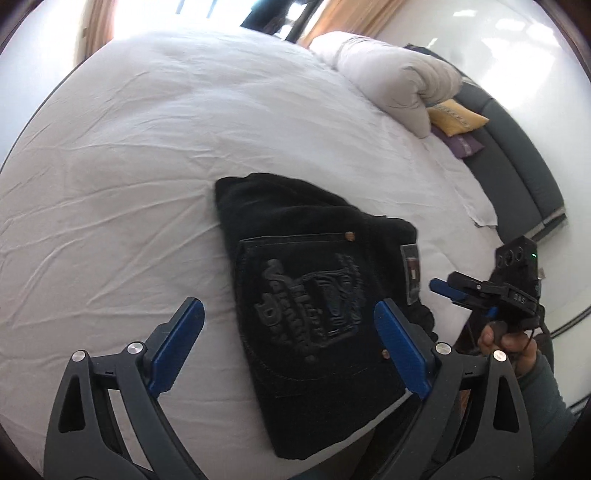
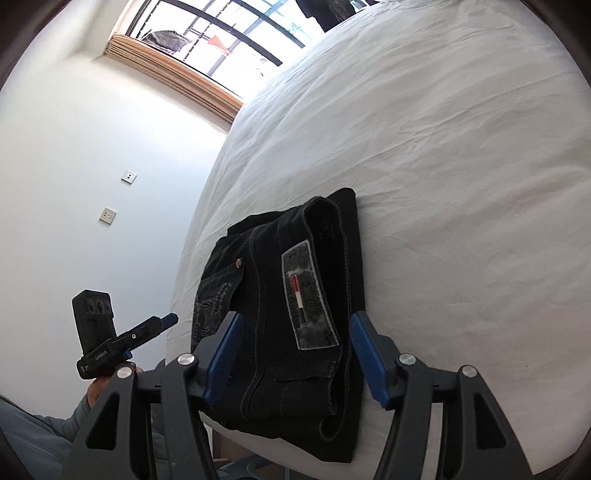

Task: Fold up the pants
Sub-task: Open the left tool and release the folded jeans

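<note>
Looking along the left wrist view first:
Left gripper (image 1: 288, 347): its blue pads are standing wide apart at 6 o'clock, gripping nothing, hanging clear above the cloth.
Pants (image 1: 317, 295): black, folded into a compact stack, lying on the white bed sheet (image 1: 129, 166) just past centre toward 5 o'clock, back pocket with raised lettering facing up.
Right gripper (image 1: 448, 290): showing at 3 o'clock, a hand (image 1: 506, 343) holding its grip, tips pointing toward the stack without touching it.
Pillow (image 1: 399, 81): resting at 1 o'clock, a yellow cushion (image 1: 456, 116) just beside it.

Looking along the right wrist view:
Right gripper (image 2: 295, 354): fingers are sitting partly spread at 6 o'clock, the folded edge appearing between them, pads not pressing it.
Pants (image 2: 291, 280): lying at centre near the bed's edge, a grey waistband patch (image 2: 308, 299) facing up.
Left gripper (image 2: 168, 320): hovering at 8 o'clock beside the bed; seen side-on, so I cannot tell its spread here.
Window (image 2: 229, 33): showing at 11 o'clock.
</note>
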Demonstrator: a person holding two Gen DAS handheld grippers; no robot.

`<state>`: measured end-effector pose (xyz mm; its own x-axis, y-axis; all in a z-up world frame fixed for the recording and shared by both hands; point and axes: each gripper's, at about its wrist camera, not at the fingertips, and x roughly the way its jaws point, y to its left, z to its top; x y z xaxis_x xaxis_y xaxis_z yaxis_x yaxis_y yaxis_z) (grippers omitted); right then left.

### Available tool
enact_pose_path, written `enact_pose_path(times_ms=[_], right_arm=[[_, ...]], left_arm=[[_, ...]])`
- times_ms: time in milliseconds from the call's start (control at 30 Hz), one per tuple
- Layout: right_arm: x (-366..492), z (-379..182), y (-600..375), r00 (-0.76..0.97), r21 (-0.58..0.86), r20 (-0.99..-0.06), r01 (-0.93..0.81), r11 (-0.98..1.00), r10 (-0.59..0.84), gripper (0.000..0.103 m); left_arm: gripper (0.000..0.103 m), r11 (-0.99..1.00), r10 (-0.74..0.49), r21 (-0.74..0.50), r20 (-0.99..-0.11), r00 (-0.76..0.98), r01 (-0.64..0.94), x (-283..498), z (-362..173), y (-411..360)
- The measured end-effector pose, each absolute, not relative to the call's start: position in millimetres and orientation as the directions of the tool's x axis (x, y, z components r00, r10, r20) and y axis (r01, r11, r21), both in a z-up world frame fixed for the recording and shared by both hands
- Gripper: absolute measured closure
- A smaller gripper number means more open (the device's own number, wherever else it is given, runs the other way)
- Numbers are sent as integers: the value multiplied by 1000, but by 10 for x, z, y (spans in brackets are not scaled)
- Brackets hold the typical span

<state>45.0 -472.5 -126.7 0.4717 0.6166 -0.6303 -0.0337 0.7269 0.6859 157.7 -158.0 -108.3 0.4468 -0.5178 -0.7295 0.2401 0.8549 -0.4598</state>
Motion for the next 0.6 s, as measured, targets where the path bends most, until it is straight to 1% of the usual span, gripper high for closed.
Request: enact_pose_path(times_ms=[33,67,133,167,200,267,367,400,467,500,567,600], right_arm=[[454,-1268,-4717,470,690,-624,-44,722,625,40],[473,-1282,-4685,465,692,-623,-50,720,630,40],[502,-1309,-4592,448,676,-645,-44,735,620,39],[508,-1343,-4563,435,666,-662,-32,746,610,39],[514,-1394,-4537,422,658,-677,-20,752,603,39],[484,-1407,-4506,419,651,-686,-11,759,595,39],[447,-1358,-4509,432,655,-675,-24,756,599,39],[442,-1333,-4540,437,649,-677,-24,760,592,39],[449,-1292,-4587,449,650,-673,-22,760,588,38],[454,-1291,-4605,450,653,-670,-22,757,591,34],[476,-1346,-4655,439,667,-666,-12,745,604,30],[512,-1400,-4657,423,675,-667,-5,738,613,30]], left_arm=[[9,836,-548,-472,-709,444,279,1571,-1107,-1639],[9,836,-549,-466,-718,429,289,1587,-1174,-1692],[9,872,-487,-429,-817,310,237,1693,-1567,-1818],[9,872,-487,-448,-830,271,197,1711,-1756,-1801],[9,871,-489,-436,-814,314,226,1667,-1729,-1802],[9,882,-462,-389,-827,319,268,1620,-1647,-1870],[11,879,-473,-410,-810,345,243,1600,-1474,-1821],[11,869,-493,-425,-787,371,252,1587,-1373,-1788],[10,863,-504,-431,-772,387,263,1595,-1299,-1757],[10,862,-506,-443,-779,370,247,1599,-1344,-1743],[10,858,-514,-481,-802,303,182,1655,-1498,-1712],[11,849,-528,-502,-804,272,164,1672,-1576,-1722]])
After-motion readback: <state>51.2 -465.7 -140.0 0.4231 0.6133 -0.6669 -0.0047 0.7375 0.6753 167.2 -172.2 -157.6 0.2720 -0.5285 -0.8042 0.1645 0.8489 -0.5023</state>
